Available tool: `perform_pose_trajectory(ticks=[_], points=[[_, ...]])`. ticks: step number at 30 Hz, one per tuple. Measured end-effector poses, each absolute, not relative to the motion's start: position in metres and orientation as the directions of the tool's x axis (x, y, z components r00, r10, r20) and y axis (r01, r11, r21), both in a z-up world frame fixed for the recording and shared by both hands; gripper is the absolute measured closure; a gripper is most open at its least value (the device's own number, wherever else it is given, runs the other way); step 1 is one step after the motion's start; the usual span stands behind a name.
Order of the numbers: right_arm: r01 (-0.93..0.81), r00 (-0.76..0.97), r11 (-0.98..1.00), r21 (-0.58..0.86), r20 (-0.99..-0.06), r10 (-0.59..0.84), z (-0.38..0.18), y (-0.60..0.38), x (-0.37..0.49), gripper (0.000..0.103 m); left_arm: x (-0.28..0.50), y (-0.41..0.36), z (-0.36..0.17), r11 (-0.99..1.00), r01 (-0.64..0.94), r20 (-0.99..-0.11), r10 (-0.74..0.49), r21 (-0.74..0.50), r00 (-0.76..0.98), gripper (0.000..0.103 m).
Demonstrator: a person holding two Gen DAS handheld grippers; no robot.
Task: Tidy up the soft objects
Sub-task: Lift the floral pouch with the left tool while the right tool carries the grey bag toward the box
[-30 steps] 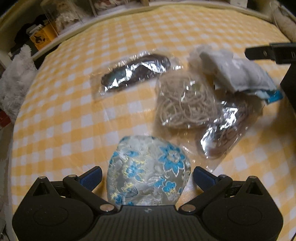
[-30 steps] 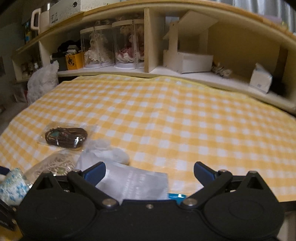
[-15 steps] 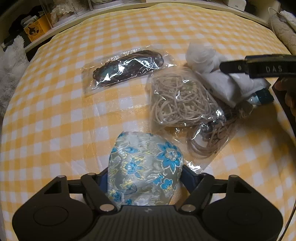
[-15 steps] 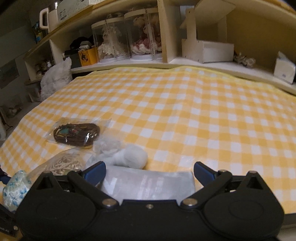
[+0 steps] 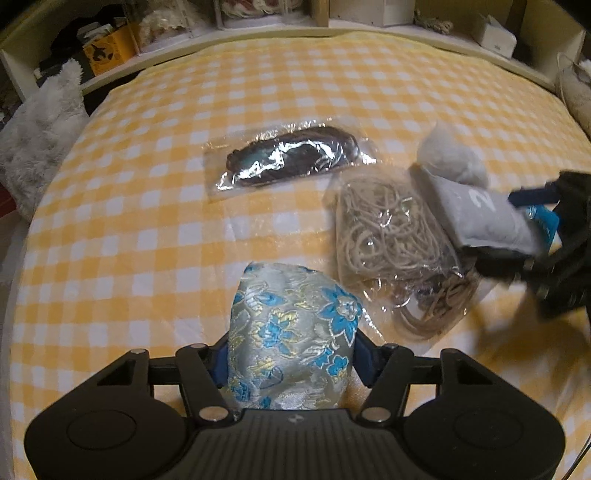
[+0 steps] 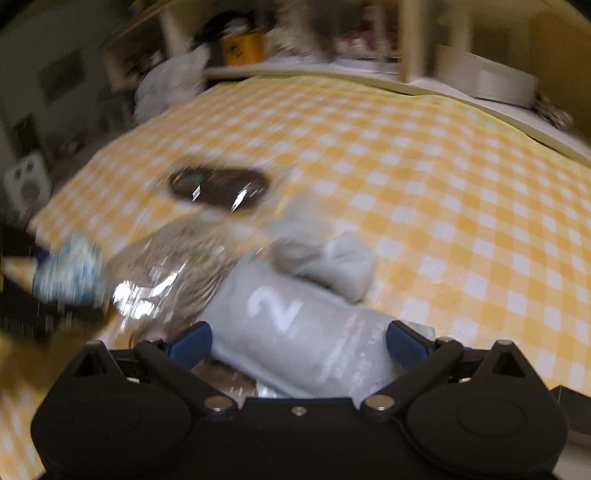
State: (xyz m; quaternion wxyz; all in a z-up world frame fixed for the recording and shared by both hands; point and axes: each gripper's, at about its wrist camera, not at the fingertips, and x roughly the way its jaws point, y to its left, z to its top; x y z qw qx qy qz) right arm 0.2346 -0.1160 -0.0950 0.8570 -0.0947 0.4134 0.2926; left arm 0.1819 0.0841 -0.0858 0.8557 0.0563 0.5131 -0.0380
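Yellow-checked counter (image 5: 147, 229) below cluttered shelves (image 5: 229, 18), left hand-held gripper (image 5: 291, 354) clamping floral pouch (image 5: 295, 332), right hand-held gripper (image 6: 299, 341) spread around grey pack (image 6: 303, 332), bagged cords (image 5: 384, 229) between.

Cloth (image 5: 147, 229): yellow-and-white check. Pouch (image 5: 291, 339): silver-grey brocade with blue flowers and pale yellow leaf motifs; it lies nearest the camera on the cloth. Cord bag (image 5: 384, 225), right of the pouch: clear film over beige cord. Dark bag (image 5: 291, 158), beyond the pouch: clear film over dark brown contents with a teal patch. Pack (image 6: 295, 332): grey, white "2" printed on it. Fingers (image 6: 190, 341): blue pads on black bodies.
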Motion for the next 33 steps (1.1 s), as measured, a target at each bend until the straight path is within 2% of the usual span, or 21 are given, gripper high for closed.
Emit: perform_pose_trajectory(ticks=[3,5,7,11,20,24,28,33], points=[[-0.602,0.488,0.798,0.021,-0.781,0.389,-0.096,-0.108,0.227,0.013,0.179,0.081,-0.080,0.991,0.125,-0.873,-0.013,0.056,0.488,0.041],[-0.604,0.505,0.797,-0.029,-0.787,0.354,-0.096,-0.103,0.223,0.028,0.179,0.077,-0.079,0.990,0.126,-0.868,-0.014,0.056,0.496,0.041],[-0.604,0.513,0.795,-0.050,-0.788,0.340,-0.094,-0.100,0.221,0.038,0.178,0.077,-0.077,0.991,0.119,-0.866,-0.013,0.054,0.499,0.041],[-0.596,0.538,0.800,-0.068,-0.773,0.335,-0.087,-0.100,0.213,0.050,0.180,0.080,-0.075,0.994,0.098,-0.857,-0.010,0.047,0.516,0.041],[-0.533,0.581,0.837,-0.124,-0.773,0.256,-0.076,-0.095,0.186,0.066,0.174,0.082,-0.063,0.995,0.083,-0.831,-0.005,0.049,0.556,0.041],[-0.473,0.594,0.875,-0.102,-0.770,0.232,-0.065,-0.100,0.178,0.072,0.170,0.081,-0.057,0.995,0.088,-0.819,-0.008,0.052,0.574,0.041],[-0.435,0.609,0.897,-0.076,-0.759,0.231,-0.054,-0.108,0.165,0.083,0.162,0.080,-0.049,0.993,0.104,-0.804,-0.019,0.053,0.594,0.041],[-0.387,0.611,0.922,-0.022,-0.755,0.238,-0.045,-0.117,0.154,0.084,0.156,0.079,-0.044,0.992,0.117,-0.796,-0.035,0.045,0.604,0.041]])
